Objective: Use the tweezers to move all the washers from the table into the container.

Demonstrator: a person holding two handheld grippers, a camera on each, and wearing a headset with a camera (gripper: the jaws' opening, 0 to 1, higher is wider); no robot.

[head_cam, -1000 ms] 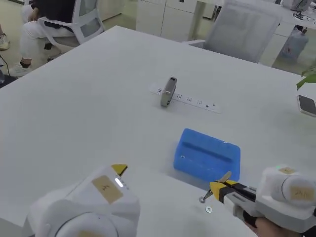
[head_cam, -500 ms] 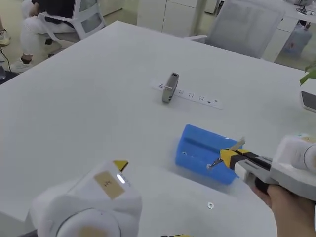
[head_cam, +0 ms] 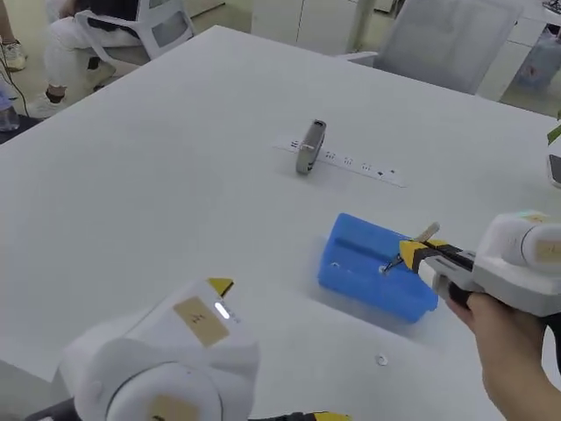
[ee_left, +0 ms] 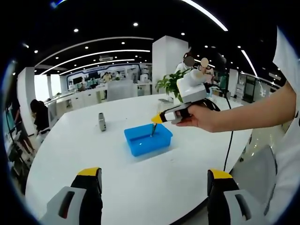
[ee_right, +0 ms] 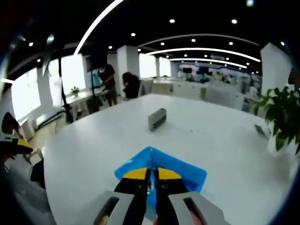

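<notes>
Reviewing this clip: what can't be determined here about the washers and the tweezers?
- Whether the tweezers carry a washer: the tips are too small in the head view, and the right gripper's jaws hide them in its own view.
- How many washers lie in the container: too small and blurred in every view.
- Whether the washer on the table is the last: the left gripper and the head view's bottom edge hide part of the table.

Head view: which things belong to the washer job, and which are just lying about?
Job in hand:
right gripper, jaws shut on the tweezers
blue container
one loose washer

Lying about:
power strip
grey device at its end
office chair
</notes>
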